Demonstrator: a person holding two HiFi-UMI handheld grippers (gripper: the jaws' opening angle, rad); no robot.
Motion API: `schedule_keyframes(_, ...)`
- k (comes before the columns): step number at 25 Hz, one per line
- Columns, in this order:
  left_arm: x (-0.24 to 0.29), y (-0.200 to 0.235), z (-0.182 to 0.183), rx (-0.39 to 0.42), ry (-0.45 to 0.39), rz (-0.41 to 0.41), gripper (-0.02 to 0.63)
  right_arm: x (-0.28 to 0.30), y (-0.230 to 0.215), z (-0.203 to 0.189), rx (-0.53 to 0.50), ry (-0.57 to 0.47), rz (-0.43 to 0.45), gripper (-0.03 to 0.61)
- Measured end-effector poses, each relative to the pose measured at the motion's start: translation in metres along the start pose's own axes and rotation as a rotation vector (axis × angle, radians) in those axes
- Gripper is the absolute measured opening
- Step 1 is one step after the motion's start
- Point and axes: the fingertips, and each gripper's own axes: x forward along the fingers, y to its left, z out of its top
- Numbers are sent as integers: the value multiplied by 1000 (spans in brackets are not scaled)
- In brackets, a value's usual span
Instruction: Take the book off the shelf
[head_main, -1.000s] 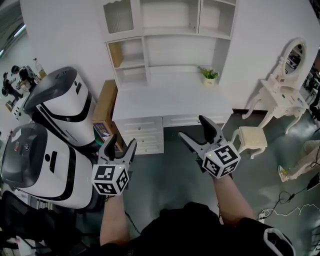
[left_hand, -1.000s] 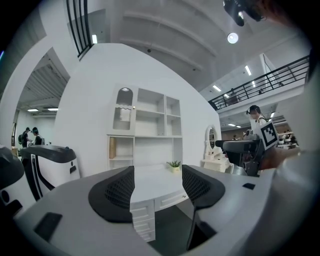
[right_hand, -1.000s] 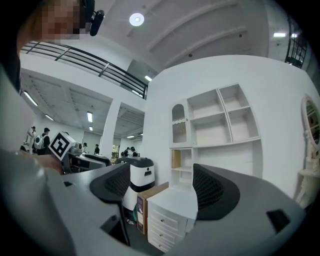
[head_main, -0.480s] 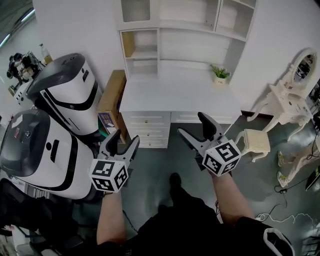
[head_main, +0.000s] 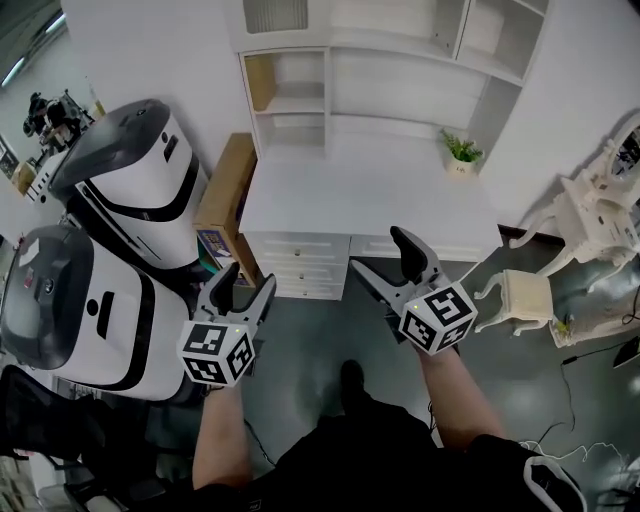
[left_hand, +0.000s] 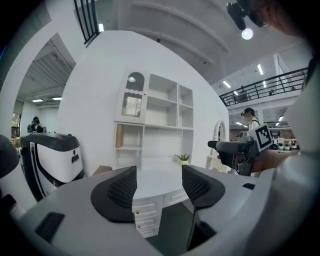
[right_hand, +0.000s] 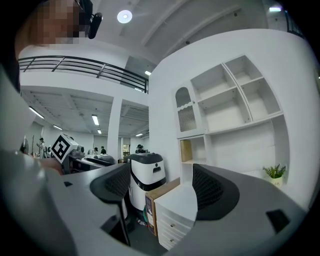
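A tan book (head_main: 260, 82) leans upright in the left cubby of the white shelf unit (head_main: 390, 70) above the desk. It also shows in the left gripper view as the book (left_hand: 119, 136) and in the right gripper view as the book (right_hand: 186, 150). My left gripper (head_main: 246, 285) is held open in front of the desk's drawers, far below the book. My right gripper (head_main: 380, 255) is open too, near the desk's front edge. Neither holds anything. Each gripper's own view shows its jaws apart, the left gripper (left_hand: 159, 185) and the right gripper (right_hand: 160, 192), with only air between them.
A white desk (head_main: 370, 195) with drawers (head_main: 298, 270) stands under the shelf, with a small potted plant (head_main: 461, 152) on it. Two big white-and-black machines (head_main: 140, 190) and a cardboard box (head_main: 225, 195) crowd the left. A stool (head_main: 525, 297) and a vanity table (head_main: 600, 215) stand at the right.
The person has stepped towards the desk, so the shelf and desk sit nearer and more centred. Both grippers stay open and keep their place relative to the body.
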Motion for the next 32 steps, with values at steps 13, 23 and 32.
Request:
schedule_keyframes(13,149,5,32,55,77,15,288,88,-138,-10,49,20,40,380)
schedule_keyframes(23,178,11,65,66,8,66,286,106,-170,7,30,-1,66,380)
schedule_keyframes(32,210,52,84,65,-55,93,235,146,-174,11,9,-8,67,379)
